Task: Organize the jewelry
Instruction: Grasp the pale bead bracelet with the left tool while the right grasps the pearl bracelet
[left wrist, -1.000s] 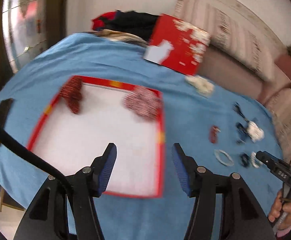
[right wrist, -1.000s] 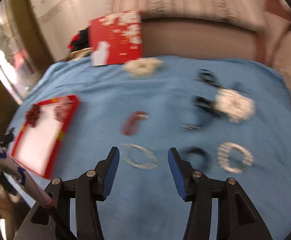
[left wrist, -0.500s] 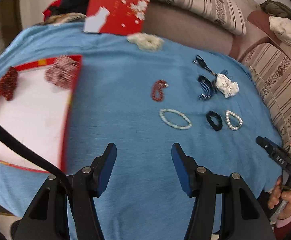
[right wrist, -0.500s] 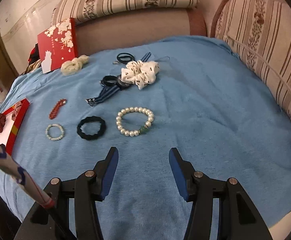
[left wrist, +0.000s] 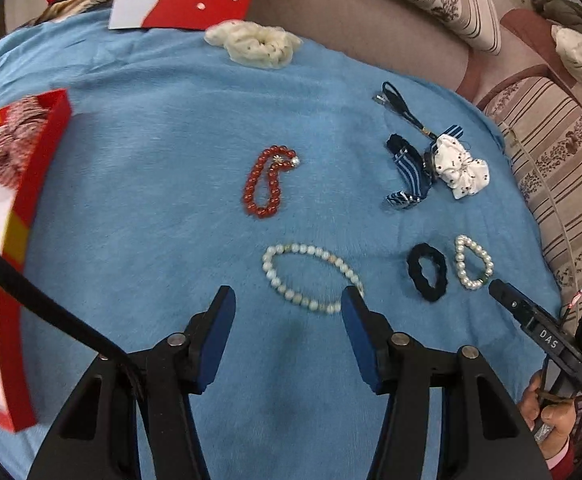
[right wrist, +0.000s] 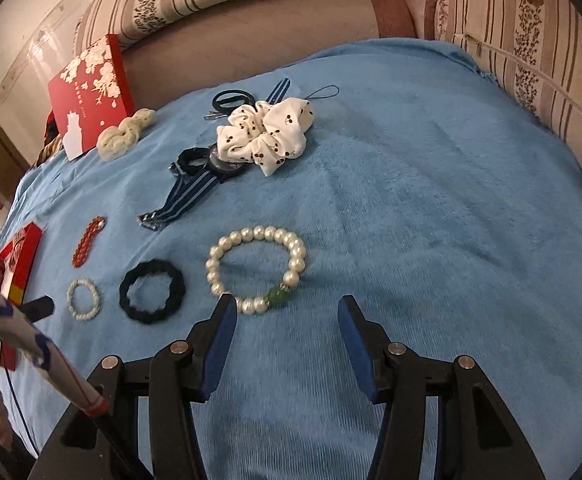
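1. Plainly, both grippers were seen held over the blue cloth (left wrist: 139,168), angled downward, each with nothing between its pads.
2. The left gripper (left wrist: 287,304) was found with its jaws apart and empty; they had just been closing a little, yet no bead was pressed.
3. The pale bead bracelet (left wrist: 311,276) was seen lying flat on the cloth just ahead of the left gripper, its near arc reaching into the gap between the fingertips and touching neither pad clearly.
4. Its long axis was judged to run across the gap, slanting toward the right fingertip, so a closing grip would be taken along its length, not across it.
5. The right gripper (right wrist: 287,308) was seen open and empty, with the pearl bracelet with a green bead (right wrist: 257,270) ahead and to its left, the near arc lying just beside the left fingertip.
6. The left hand was judged the better aligned of the two.
7. The red tray (left wrist: 43,152) was seen at the cloth's left edge, well apart from both bracelets; the red bead bracelet (left wrist: 267,182) and black hair tie (left wrist: 427,272) lay untouched.
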The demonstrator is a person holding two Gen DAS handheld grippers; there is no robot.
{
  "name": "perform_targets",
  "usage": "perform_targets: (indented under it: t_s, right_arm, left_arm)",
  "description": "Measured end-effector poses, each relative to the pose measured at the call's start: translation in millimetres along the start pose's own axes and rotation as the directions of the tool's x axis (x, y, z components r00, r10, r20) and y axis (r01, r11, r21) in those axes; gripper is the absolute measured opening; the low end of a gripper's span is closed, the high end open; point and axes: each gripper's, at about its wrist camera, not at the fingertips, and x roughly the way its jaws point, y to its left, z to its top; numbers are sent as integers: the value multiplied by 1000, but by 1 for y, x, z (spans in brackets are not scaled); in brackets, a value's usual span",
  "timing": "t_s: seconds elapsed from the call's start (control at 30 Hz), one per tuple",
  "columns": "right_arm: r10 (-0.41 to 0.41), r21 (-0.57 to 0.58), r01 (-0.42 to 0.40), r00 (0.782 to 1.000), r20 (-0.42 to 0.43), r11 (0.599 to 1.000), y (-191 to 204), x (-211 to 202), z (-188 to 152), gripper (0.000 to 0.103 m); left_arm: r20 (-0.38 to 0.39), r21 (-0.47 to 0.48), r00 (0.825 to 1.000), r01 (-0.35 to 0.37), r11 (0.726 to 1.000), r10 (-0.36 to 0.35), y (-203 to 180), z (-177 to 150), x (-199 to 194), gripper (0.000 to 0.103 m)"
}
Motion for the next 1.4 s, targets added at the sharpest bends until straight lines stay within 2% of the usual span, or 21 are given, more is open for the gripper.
perform_targets:
  t_s: [0.1, 0.3, 0.37, 0.43, 0.5, 0.67, 0.83, 1.0, 1.2, 1.4]
  right_arm:
    - [4, 13, -4, 1000, -8, 1000, -2, 10, 5, 57]
    - [4, 9, -4, 1000, -6, 1000, 2, 24, 15, 57]
    - [-6, -2, 6, 1000, 0, 1000, 5, 28, 17, 53]
    - [-37, -23, 37, 999, -1, 999, 10, 32, 17, 24]
    - [-52, -39, 52, 999, -1, 998, 13, 34, 18, 10]
    - [-8, -32, 9, 1000, 28, 999, 17, 16, 22, 10]
    - [29, -51, -25, 997, 74, 998, 28, -16, 23, 10]
    - [64, -91, -55, 993, 104, 994, 47, -44, 23, 10]
    - [103, -162, -84, 988, 115, 983, 79, -65, 16, 10]
    - [150, -248, -121, 983, 102, 961, 127, -76, 8, 10]
  left_arm:
    - [-34, 1, 999, 24, 1000, -24, -2, 6, 17, 38]
    - [-23, 12, 999, 32, 999, -32, -6, 10, 28, 37]
    - [-15, 18, 1000, 22, 1000, -22, -9, 10, 31, 35]
    - [-9, 45, 1000, -19, 999, 20, -14, 10, 33, 7]
    - [-15, 55, 1000, -19, 998, 20, -16, 10, 33, 5]
    - [11, 59, 1000, 3, 998, -3, -19, 9, 9, 5]
    - [74, 64, 996, 35, 997, -40, -20, 5, -38, 5]
    - [134, 55, 990, 39, 998, -46, -9, 1, -85, 5]
    - [181, 30, 983, -19, 999, 13, 27, -7, -129, 5]
    - [198, -43, 973, -109, 993, 115, 91, -17, -157, 5]
